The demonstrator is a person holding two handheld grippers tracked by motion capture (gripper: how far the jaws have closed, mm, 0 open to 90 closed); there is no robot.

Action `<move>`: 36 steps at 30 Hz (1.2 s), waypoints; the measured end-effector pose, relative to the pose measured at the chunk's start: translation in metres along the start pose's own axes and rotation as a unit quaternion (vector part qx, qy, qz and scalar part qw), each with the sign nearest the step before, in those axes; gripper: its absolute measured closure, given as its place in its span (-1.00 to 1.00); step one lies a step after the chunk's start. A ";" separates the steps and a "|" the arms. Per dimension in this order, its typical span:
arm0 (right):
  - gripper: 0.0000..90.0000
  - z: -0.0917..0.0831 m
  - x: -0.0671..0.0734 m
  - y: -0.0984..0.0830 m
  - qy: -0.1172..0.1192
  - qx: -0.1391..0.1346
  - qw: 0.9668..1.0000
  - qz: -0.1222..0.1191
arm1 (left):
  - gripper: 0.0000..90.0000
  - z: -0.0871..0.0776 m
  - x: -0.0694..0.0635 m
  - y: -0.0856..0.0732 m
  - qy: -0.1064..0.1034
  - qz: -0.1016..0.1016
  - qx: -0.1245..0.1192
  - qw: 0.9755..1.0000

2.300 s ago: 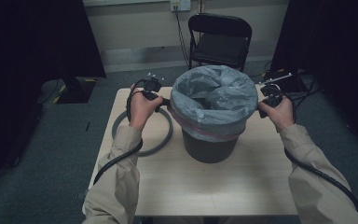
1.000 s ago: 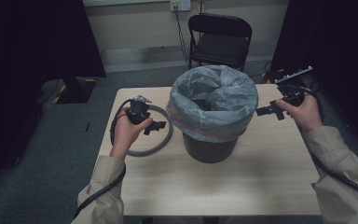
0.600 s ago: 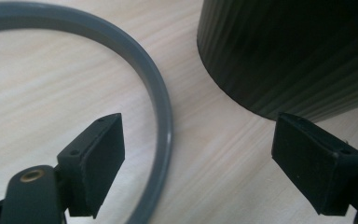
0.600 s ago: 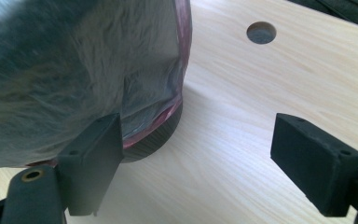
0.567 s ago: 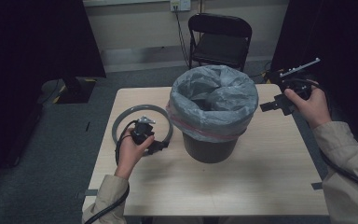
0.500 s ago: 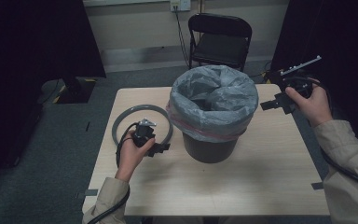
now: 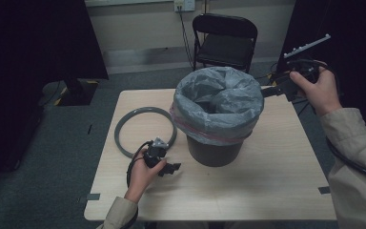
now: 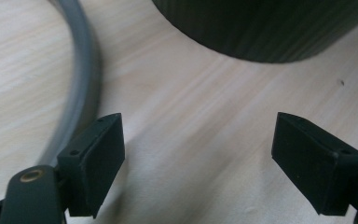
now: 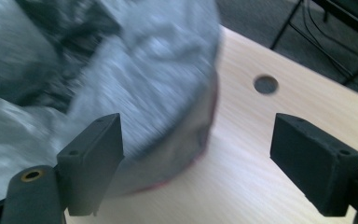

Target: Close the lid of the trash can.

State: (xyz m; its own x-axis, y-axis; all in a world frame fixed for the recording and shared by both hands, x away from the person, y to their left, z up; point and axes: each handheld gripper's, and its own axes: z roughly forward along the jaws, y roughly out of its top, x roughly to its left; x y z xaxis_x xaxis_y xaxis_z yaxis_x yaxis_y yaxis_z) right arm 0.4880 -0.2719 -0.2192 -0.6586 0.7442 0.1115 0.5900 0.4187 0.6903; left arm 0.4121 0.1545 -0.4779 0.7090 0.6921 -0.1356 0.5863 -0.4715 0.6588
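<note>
A: Grey ring lies flat on the table, left of the bin; the left gripper hovers beside it, jaws apart, empty.

B: The bin holds a grey bag; contents hard to tell. Right gripper, raised by its rim, jaws apart too.

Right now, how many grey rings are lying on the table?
1. The grey ring lies flat on the table, left of the bin, just beyond the left gripper. Another could be hidden behind the bin.
</note>
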 end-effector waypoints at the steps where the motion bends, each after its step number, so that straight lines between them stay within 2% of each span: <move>1: -0.64 0.002 0.004 0.004 0.007 -0.003 1.000 -0.003 | -0.63 0.002 -0.002 -0.002 0.001 0.003 -0.004 1.000; 4: -0.64 0.011 0.016 0.016 0.019 -0.006 1.000 -0.012 | -0.63 0.005 -0.002 -0.005 0.004 0.010 -0.006 1.000; 10: -0.64 0.034 0.039 0.040 0.042 -0.004 0.998 -0.036 | -0.63 0.007 -0.001 -0.010 0.004 0.011 -0.014 1.000; 11: -0.64 0.038 0.043 0.044 0.046 -0.003 0.998 -0.039 | -0.63 0.006 -0.001 -0.011 0.009 0.017 -0.011 1.000; 14: -0.64 0.052 0.053 0.054 0.053 -0.002 0.997 -0.047 | -0.64 0.007 -0.001 -0.014 0.010 0.028 -0.021 0.999; 18: -0.64 0.072 0.066 0.065 0.061 0.009 0.997 -0.056 | -0.67 0.008 -0.003 -0.016 0.013 0.034 -0.023 0.999; 22: -0.64 0.088 0.070 0.071 0.066 0.009 0.996 -0.054 | -0.70 0.008 -0.004 -0.017 0.013 0.043 -0.026 0.999; 26: -0.62 0.102 0.066 0.071 0.066 0.009 0.997 -0.039 | -0.71 0.009 -0.006 -0.018 0.020 0.062 -0.026 0.998; 28: -0.60 0.109 0.064 0.068 0.076 0.003 0.997 -0.029 | -0.72 0.010 -0.006 -0.019 0.019 0.067 -0.026 0.997; 30: -0.60 0.115 0.064 0.067 0.072 0.006 0.997 -0.022 | -0.73 0.010 -0.006 -0.019 0.018 0.071 -0.024 0.997; 32: -0.60 0.121 0.066 0.065 0.075 0.018 0.997 -0.025 | -0.73 0.009 -0.006 -0.019 0.019 0.071 -0.023 0.997; 34: -0.61 0.126 0.068 0.064 0.063 0.031 0.997 -0.037 | -0.73 0.009 -0.006 -0.019 0.021 0.074 -0.020 0.997; 36: -0.61 0.131 0.069 0.063 0.058 0.032 0.997 -0.041 | -0.73 0.009 -0.006 -0.019 0.018 0.072 -0.027 0.997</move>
State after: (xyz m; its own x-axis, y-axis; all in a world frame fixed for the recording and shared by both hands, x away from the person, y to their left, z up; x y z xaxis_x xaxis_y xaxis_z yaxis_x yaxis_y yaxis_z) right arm 0.5407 -0.1267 -0.2618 -0.7528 0.6430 0.1412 0.5588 0.5107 0.6534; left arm 0.4003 0.1545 -0.4970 0.7700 0.6380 -0.0108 0.4565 -0.5389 0.7080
